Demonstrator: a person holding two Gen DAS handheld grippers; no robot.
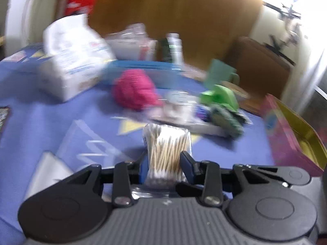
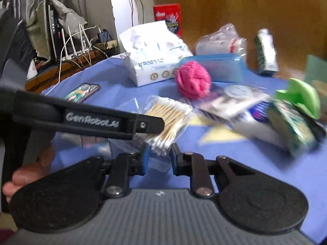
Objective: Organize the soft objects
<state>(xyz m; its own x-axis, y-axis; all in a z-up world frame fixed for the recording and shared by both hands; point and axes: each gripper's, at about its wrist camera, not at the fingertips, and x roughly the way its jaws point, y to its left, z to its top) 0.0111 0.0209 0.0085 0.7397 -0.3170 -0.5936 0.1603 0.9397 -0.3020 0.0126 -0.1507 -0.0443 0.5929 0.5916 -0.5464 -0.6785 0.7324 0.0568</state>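
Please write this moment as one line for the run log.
left claw: shut on clear bag of wooden cotton swabs | right claw: grip unclear | pink knitted ball: on blue cloth

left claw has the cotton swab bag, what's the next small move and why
Probably lift the cotton swab bag a little clear of the blue cloth and carry it toward the open pink tin on the right. The left claw is shut on the bag. The right claw is nearly closed at the bag's near corner; whether it grips it is unclear, so it should probably open before the lift.
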